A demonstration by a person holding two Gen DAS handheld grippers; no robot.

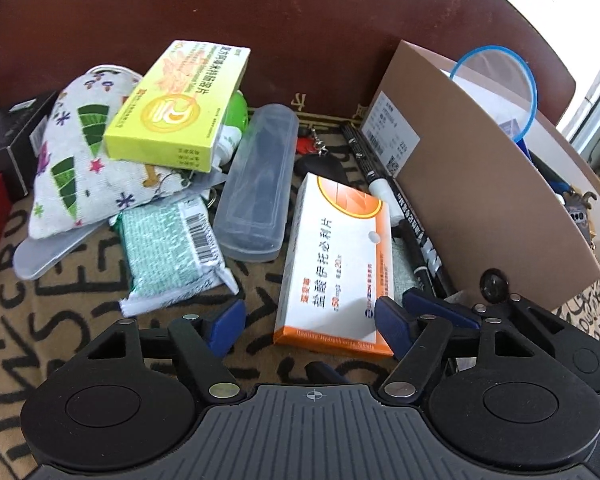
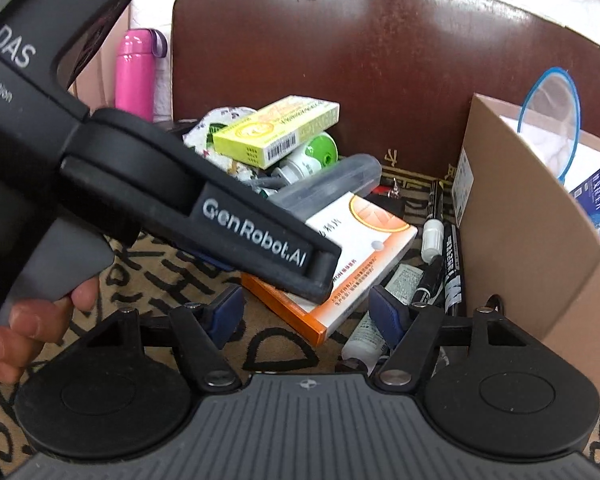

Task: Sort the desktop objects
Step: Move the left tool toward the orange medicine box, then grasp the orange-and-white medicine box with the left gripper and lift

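Note:
A white and orange medicine box [image 1: 336,264] lies on the lettered cloth [image 1: 60,300]. Its near end sits between the fingers of my left gripper [image 1: 310,322], which is open; the right pad is close to the box's corner, the left pad stands apart. In the right wrist view the same box [image 2: 364,240] pokes out from under the left gripper's black body [image 2: 256,236]. My right gripper [image 2: 308,312] is open just short of the box's orange corner. A yellow-green medicine box [image 1: 176,108] rests on a patterned fabric pouch [image 1: 84,152].
A cardboard box [image 1: 480,200] at the right holds a blue-rimmed lid [image 1: 496,88]. Black markers [image 1: 404,220] lie along it. A clear plastic case [image 1: 256,184] and a green packet [image 1: 168,248] lie mid-left. A dark wooden panel [image 1: 300,20] closes the back. A pink bottle [image 2: 134,76] stands far left.

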